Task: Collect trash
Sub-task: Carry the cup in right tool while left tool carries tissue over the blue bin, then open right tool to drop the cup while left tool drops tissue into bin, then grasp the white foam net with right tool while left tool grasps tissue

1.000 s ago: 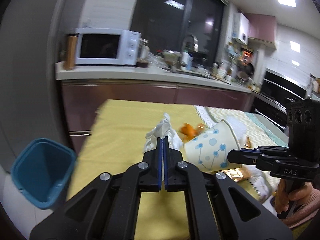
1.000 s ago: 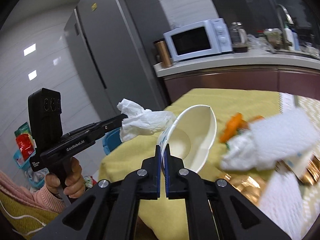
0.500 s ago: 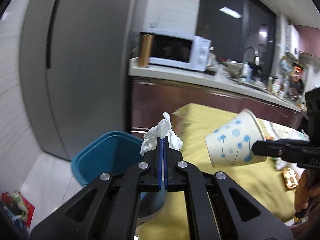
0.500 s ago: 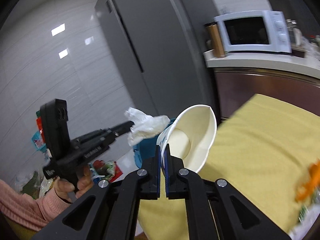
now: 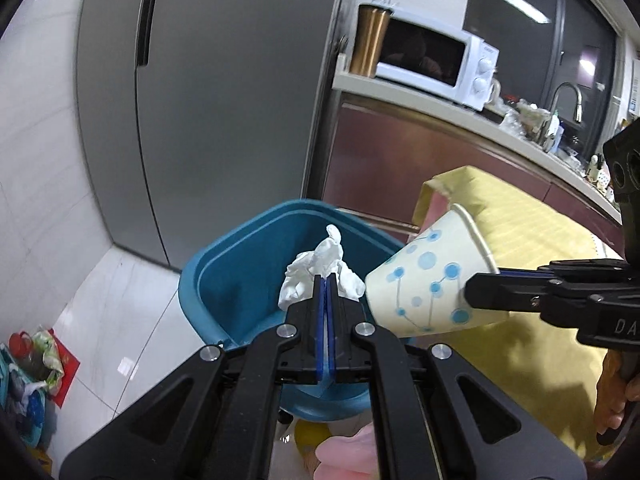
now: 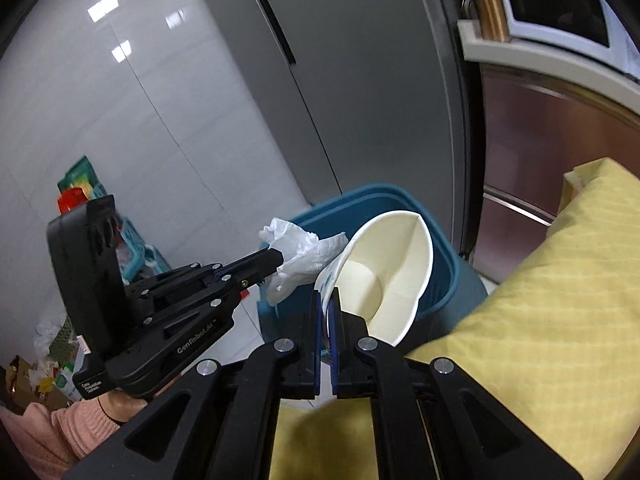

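The left gripper was pressed together on a crumpled white tissue, whose loose folds stuck out above and to both sides of the blue pads. In the left wrist view the tissue hung in front of the open mouth of the blue trash bin, which stood on the pale floor beside the grey refrigerator.

The right gripper was likewise clamped tight, pinching the rim of a paper cup printed with blue dots. The cup lay tilted on its side, its white inside facing the right wrist camera and its base pointing toward the bin. From the left wrist view the cup sat just beside the tissue, nearly touching it, at the bin's right edge and over the corner of the yellow cloth covering the worktop.

In the right wrist view the tissue appeared just left of the cup, above the bin's near rim. A hand in a pink sleeve held the left gripper's handle.
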### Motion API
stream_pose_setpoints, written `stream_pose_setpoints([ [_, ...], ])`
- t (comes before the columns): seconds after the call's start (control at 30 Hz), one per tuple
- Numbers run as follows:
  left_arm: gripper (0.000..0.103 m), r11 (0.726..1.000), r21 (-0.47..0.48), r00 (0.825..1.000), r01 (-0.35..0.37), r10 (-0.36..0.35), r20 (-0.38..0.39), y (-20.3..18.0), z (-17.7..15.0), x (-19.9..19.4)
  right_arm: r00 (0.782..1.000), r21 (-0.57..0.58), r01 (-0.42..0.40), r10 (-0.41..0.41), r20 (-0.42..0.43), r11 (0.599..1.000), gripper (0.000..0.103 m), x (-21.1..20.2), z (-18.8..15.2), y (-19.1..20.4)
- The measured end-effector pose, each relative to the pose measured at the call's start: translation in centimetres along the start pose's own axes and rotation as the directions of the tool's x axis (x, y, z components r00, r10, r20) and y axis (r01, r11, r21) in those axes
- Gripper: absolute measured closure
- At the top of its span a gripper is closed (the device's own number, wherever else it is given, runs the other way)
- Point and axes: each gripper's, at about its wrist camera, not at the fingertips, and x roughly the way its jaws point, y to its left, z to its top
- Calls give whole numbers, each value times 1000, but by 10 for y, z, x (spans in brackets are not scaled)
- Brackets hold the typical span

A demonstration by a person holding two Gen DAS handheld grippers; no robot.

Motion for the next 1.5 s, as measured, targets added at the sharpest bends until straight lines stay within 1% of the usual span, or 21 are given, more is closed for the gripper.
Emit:
stream_pose_setpoints([
  [0.17, 101, 1000, 2, 999, -14, 14, -41, 3, -12, 20, 998, 4, 16, -15, -62, 1000, 98, 19, 2, 0],
  [0.27, 101, 1000, 3, 998, -14, 14, -64, 1, -17, 29, 996, 10, 30, -29, -79, 999, 96, 26, 2, -3],
  [0.33, 101, 1000, -1, 997, -14, 14, -76, 0, -19, 35, 996, 23, 39, -37, -78, 999, 96, 27, 3, -7],
  [0.43, 96, 1000, 6, 997, -17, 17, -79, -4, -20, 38, 997, 30, 51, -49, -66, 998, 95, 24, 4, -13],
  [0.53, 91, 1000, 5, 997, -13, 13, -74, -7, -19, 35, 998, 29, 50, -49, -40, 998, 94, 9, 2, -15],
  [0.6, 84, 1000, 15, 999, -8, 9, -52, -15, -16, 27, 999, 21, 50, -49, -9, 999, 91, -8, -2, -14],
  [0.63, 82, 1000, 23, 999, -1, 2, -40, -20, -15, 22, 999, 19, 48, -48, 8, 999, 87, -17, -5, -13],
  [0.67, 77, 1000, 30, 1000, 6, -5, -30, -23, -15, 17, 999, 16, 47, -47, 22, 999, 83, -27, -7, -12],
  [0.77, 66, 997, 66, 999, 48, -49, 7, -45, -10, -1, 995, 20, 58, -59, 82, 998, 76, -63, -18, -14],
  [0.87, 60, 988, 109, 993, 112, -116, 35, -74, -7, -18, 987, 33, 73, -77, 140, 997, 72, -97, -27, -20],
  [0.93, 58, 973, 146, 982, 178, -186, 41, -101, -6, -28, 978, 49, 95, -103, 183, 994, 70, -123, -38, -26],
  [0.97, 58, 968, 159, 978, 196, -204, 41, -110, -7, -31, 972, 58, 110, -119, 203, 992, 68, -135, -44, -30],
  [1.0, 56, 957, 179, 971, 227, -238, 39, -124, -9, -37, 965, 72, 127, -140, 222, 989, 67, -148, -51, -34],
  [1.07, 56, 938, 206, 956, 279, -290, 28, -146, -12, -42, 952, 111, 149, -173, 254, 983, 64, -172, -65, -46],
  [1.13, 55, 909, 233, 934, 347, -358, 9, -173, -15, -48, 937, 150, 189, -225, 269, 970, 64, -188, -79, -57],
  [1.17, 55, 898, 242, 925, 368, -379, 0, -183, -18, -49, 927, 187, 206, -253, 277, 960, 64, -201, -89, -66],
  [1.2, 54, 880, 259, 913, 398, -408, -14, -198, -22, -51, 918, 220, 220, -278, 282, 950, 64, -212, -101, -72],
  [1.27, 54, 852, 286, 893, 439, -448, -39, -224, -28, -54, 901, 273, 244, -322, 290, 930, 64, -228, -119, -83],
  [1.37, 54, 815, 318, 869, 485, -489, -72, -255, -38, -58, 869, 356, 277, -391, 304, 892, 64, -255, -148, -98],
  [1.4, 54, 798, 332, 859, 503, -505, -87, -267, -42, -60, 856, 386, 288, -416, 307, 876, 64, -266, -160, -104],
  [1.5, 54, 758, 365, 835, 541, -537, -122, -296, -48, -59, 832, 434, 311, -463, 306, 846, 64, -282, -185, -112],
])
